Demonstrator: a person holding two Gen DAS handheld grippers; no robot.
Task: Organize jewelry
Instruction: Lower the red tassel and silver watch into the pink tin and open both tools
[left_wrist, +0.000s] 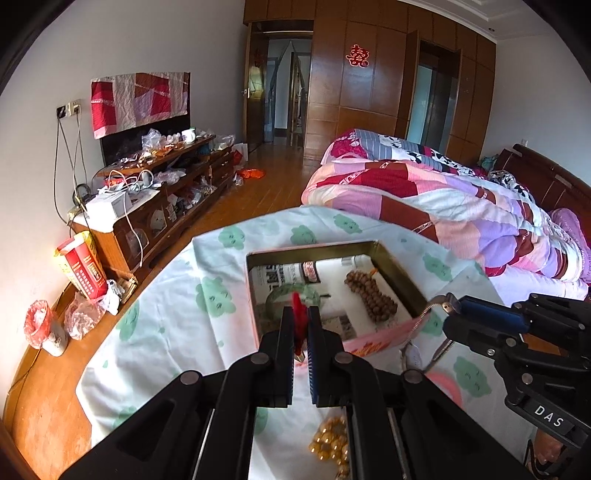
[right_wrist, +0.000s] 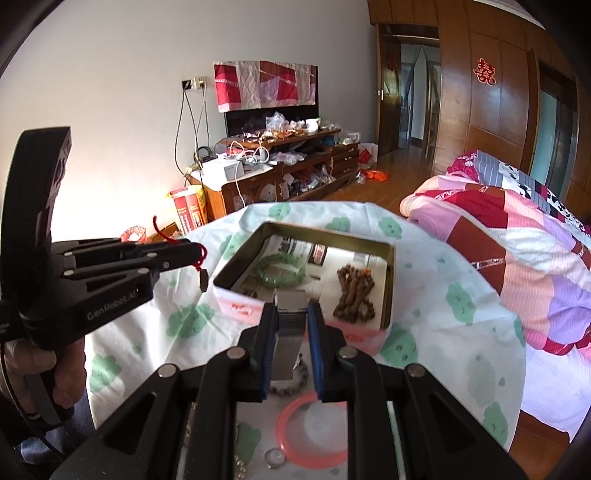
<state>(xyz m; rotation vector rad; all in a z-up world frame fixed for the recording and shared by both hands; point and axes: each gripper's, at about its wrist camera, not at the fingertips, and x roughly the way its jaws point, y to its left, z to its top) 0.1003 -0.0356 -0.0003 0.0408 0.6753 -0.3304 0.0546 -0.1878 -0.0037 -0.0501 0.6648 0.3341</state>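
My left gripper is shut on a red cord. In the right wrist view the left gripper is at the left, with the red cord's dark pendant dangling below its tips. My right gripper is shut on a silver mesh strap. In the left wrist view that strap hangs from the right gripper. Both grippers hover by the near edge of an open tin box. The box holds a green bangle and a bundle of brown beads.
A pink bangle, a small ring and a bead bracelet lie on the green-patterned cloth under my right gripper. Gold beads lie below my left one. A quilted bed is to the right and a cluttered cabinet to the left.
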